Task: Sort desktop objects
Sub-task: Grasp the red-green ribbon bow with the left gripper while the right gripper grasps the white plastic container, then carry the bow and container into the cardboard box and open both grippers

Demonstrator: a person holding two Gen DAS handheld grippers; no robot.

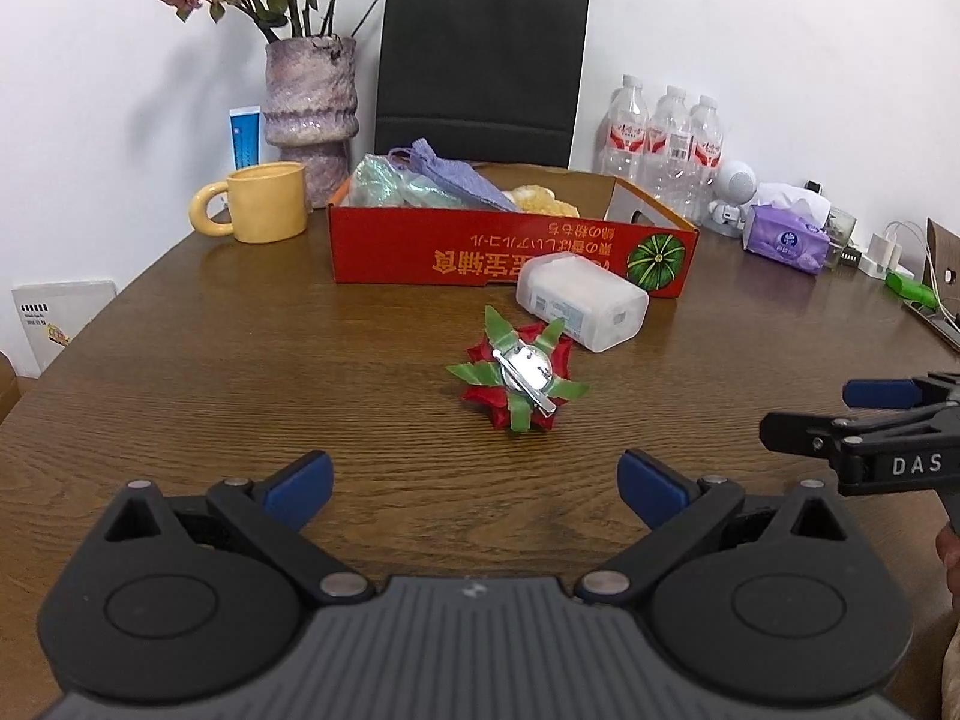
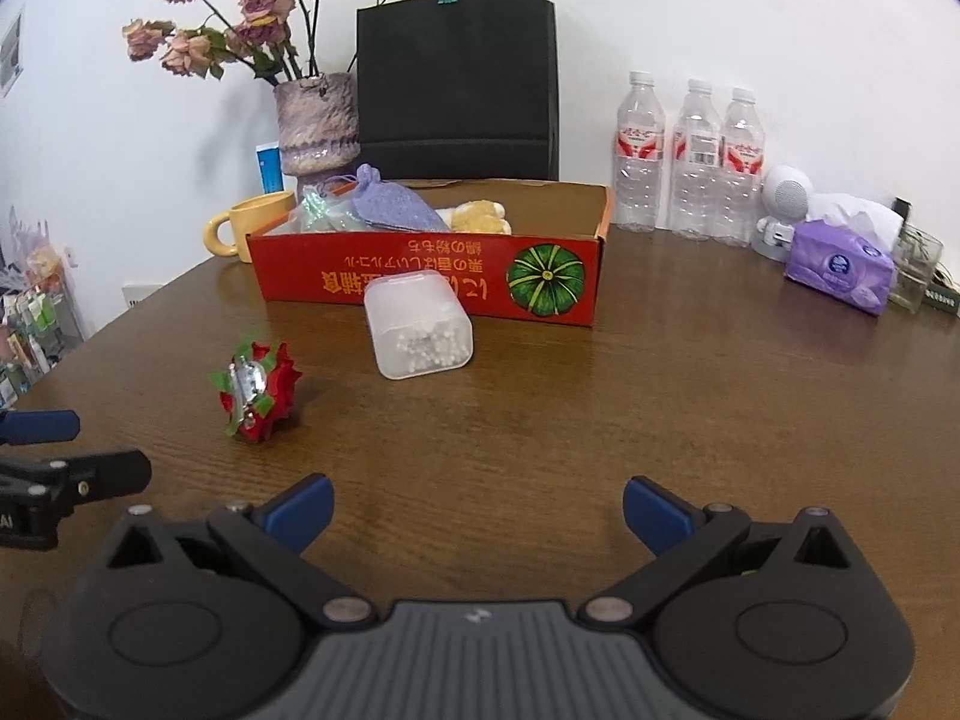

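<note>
Left gripper (image 1: 474, 483) nearest the lens, blue fingers (image 1: 300, 486) spread wide, nothing between them, low over the wooden table (image 1: 240, 360). Right gripper (image 2: 477, 507) likewise spread wide and empty, just beside the left one. Straight ahead of left gripper: red and green flower clip (image 1: 517, 375), lying on the table with metal clasp up, touching neither gripper. Just beyond it: clear plastic box of cotton swabs (image 1: 582, 300), on its side, close against the front of the red cardboard tray (image 1: 480, 255). Inside the tray: purple pouch (image 1: 456, 177), clear bag (image 1: 390, 183), yellow item (image 1: 540, 198). Behind the tray: yellow mug (image 1: 264, 201), vase with dried roses (image 1: 311, 108), black paper bag (image 1: 480, 66), three water bottles (image 1: 666, 138), purple tissue pack (image 1: 786, 237).
</note>
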